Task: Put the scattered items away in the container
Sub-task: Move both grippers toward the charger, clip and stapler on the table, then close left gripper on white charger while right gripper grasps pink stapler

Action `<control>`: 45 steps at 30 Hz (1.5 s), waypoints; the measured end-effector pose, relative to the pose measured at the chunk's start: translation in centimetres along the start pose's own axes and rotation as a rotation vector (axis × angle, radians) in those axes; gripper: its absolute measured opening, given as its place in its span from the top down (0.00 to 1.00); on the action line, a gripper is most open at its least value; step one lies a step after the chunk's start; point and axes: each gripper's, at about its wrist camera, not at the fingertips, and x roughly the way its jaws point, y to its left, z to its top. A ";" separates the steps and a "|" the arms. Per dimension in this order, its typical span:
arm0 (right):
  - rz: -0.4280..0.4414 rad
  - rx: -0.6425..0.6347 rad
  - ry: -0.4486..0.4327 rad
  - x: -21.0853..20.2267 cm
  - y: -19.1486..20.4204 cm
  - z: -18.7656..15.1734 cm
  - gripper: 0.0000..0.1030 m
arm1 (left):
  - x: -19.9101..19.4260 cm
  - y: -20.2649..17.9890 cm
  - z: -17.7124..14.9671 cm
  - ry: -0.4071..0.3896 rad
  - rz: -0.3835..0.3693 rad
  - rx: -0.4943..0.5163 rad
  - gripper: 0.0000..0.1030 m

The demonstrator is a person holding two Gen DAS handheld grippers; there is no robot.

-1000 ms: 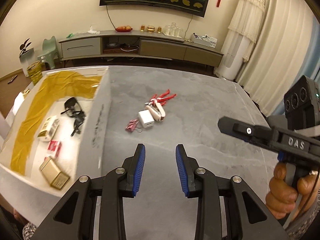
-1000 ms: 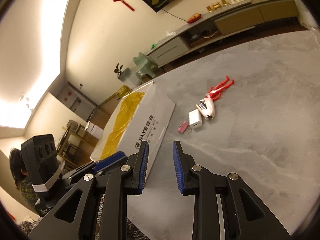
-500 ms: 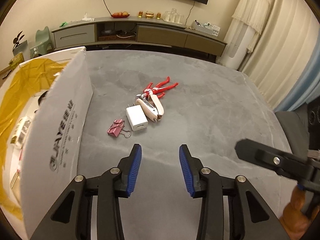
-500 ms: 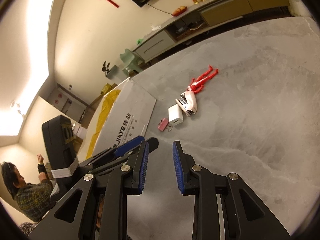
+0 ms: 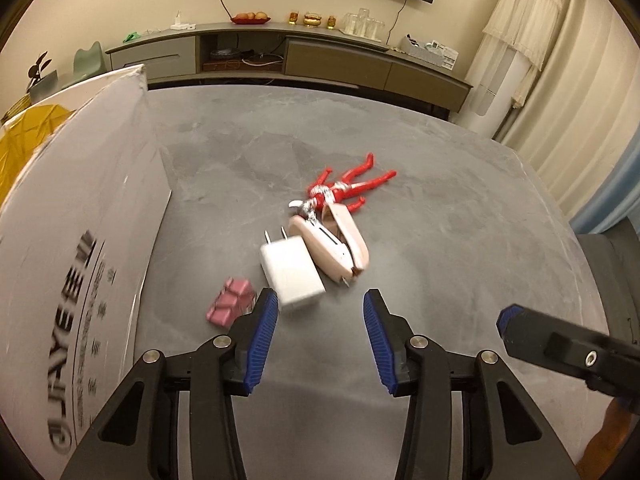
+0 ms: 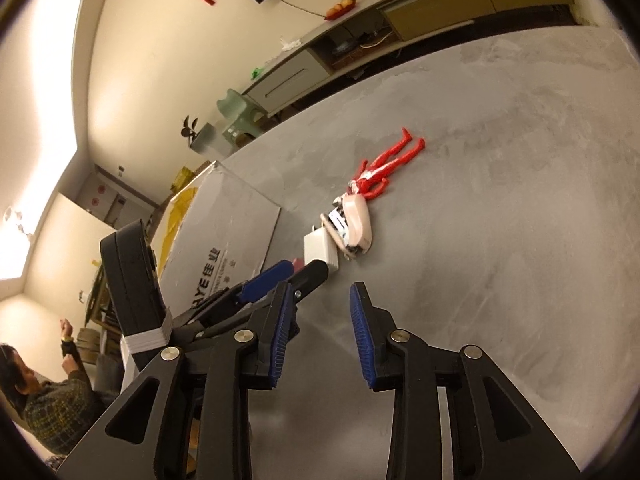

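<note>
A: What is seen on the grey stone-look tabletop [image 5: 420, 184]?

B: 4 loose items are seen in a cluster near its middle. A small pink metal binder clip [image 5: 231, 301] is nearest the left gripper [image 5: 317, 342], partly hidden behind its left finger. Just beside the clip, a white square plastic charger plug [image 5: 291, 271] is laid flat with its 2 prongs pointed away. A pale pink plastic stapler [image 5: 334, 243] is pressed against the plug's right side, and a red and silver toy figure [image 5: 345, 188] is stretched out just beyond the stapler, its head touching or overlapping it.

A: And the container?

B: A white cardboard box with dark printed lettering [image 5: 76, 264] is stood at the table's left edge; yellow tape or lining is glimpsed at its far side. Its contents are hidden by the near wall.

A: How are the tongs held?

B: Both pairs are spread apart and nothing is gripped. The left gripper is hovered just short of the plug. The right gripper [image 6: 318, 338] is held further back, over bare tabletop, with the left tool seen ahead on its left.
</note>
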 end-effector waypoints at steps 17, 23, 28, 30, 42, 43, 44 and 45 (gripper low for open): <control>-0.197 -0.192 0.095 10.9 0.9 4.6 0.64 | 1.4 1.6 0.4 -0.065 0.075 0.070 0.55; -0.250 -0.254 0.092 11.0 0.7 4.4 0.80 | 1.4 1.2 0.2 -0.065 0.063 0.104 0.55; -0.317 -0.288 0.103 9.5 0.2 4.1 0.82 | 2.1 0.2 0.3 -0.058 0.056 0.138 0.55; -0.329 -0.277 0.107 8.9 -0.3 4.1 0.82 | 2.6 0.3 0.3 -0.044 0.085 0.135 0.55; -0.299 -0.264 0.081 9.0 -0.9 4.3 0.80 | 3.7 1.7 0.3 -0.015 0.085 0.125 0.61; -0.304 -0.261 0.083 8.8 -0.9 4.3 0.81 | 3.7 1.5 0.3 -0.026 0.103 0.143 0.70; -0.303 -0.255 0.085 8.7 -1.0 4.3 0.81 | 3.7 1.4 0.2 -0.024 0.099 0.149 0.70; -0.299 -0.248 0.086 8.6 -1.2 4.3 0.81 | 3.7 1.4 0.2 -0.020 0.090 0.137 0.70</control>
